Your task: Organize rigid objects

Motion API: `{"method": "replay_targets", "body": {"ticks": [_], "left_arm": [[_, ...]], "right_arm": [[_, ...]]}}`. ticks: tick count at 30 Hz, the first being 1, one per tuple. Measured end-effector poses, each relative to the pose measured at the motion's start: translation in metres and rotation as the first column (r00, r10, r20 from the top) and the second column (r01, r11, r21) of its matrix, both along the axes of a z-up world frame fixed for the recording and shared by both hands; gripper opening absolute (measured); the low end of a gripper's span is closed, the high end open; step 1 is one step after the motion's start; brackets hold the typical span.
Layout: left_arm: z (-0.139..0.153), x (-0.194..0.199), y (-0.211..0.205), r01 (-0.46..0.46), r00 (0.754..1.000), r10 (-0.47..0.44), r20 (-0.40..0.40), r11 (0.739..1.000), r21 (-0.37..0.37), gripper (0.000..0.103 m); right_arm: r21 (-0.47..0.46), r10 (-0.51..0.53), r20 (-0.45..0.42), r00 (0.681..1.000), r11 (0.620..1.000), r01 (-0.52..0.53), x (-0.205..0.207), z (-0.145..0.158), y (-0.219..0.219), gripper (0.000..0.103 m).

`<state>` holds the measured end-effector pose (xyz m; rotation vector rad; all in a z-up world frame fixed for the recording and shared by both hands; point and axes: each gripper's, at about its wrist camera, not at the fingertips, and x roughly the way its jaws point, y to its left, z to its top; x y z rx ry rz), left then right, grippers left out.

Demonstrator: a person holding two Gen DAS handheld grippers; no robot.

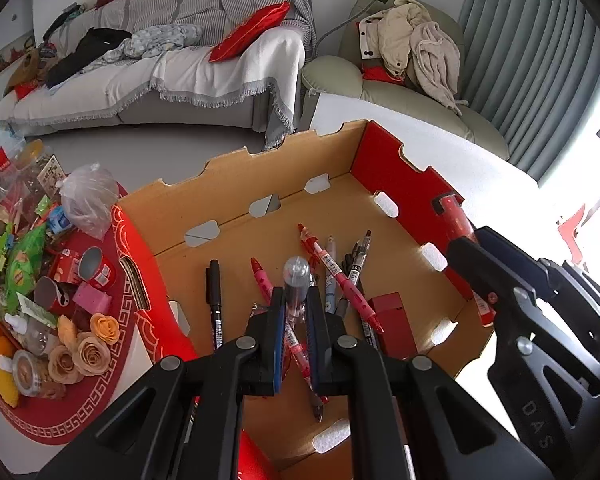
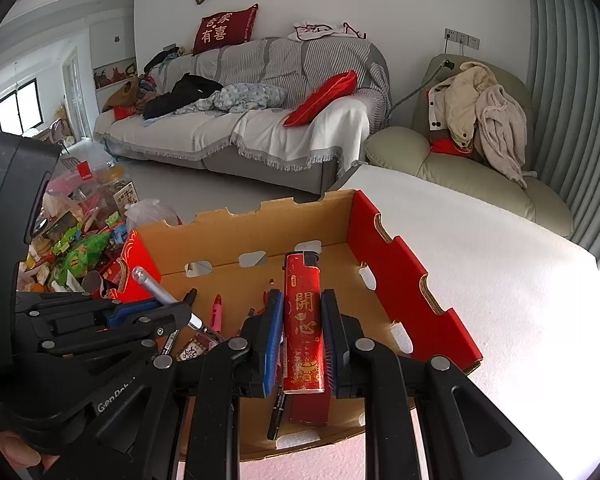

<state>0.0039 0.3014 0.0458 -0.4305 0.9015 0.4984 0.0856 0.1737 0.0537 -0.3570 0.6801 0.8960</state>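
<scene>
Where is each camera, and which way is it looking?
Left wrist: sits on the left gripper, looking down along its fingers into the cardboard box; the right gripper shows too.
Right wrist: sits on the right gripper, which holds a red lighter above the box; the left gripper and a fingertip show.
Both see the box, the pens and the sofa.
</scene>
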Motion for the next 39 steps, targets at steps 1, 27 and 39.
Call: {"method": "replay_targets", "body": {"ticks": [1,27,39], "left_arm": [[-0.001,0.001,0.000,0.002,1.000,-0.002,-0.003,1.000,0.000,0.010],[0.009,-0.010,-0.007,-0.007,1.000,0.009,-0.028,0.996,0.094,0.082],[-0.003,-0.007,-0.021,0.044,0.997,-0.035,-0.062,0.987,0.153,0.096]], "right_arm": [[-0.001,0.001,0.000,1.000,1.000,-0.001,0.000,0.000,0.000,0.020],[0.024,-0.135,0.016,0.991,0.991,0.135,0.015,0.011,-0.040,0.078],[-0.055,-0.103,0.003,0.995,0.993,0.103,0.012,-0.014,-0.041,0.078]]}}
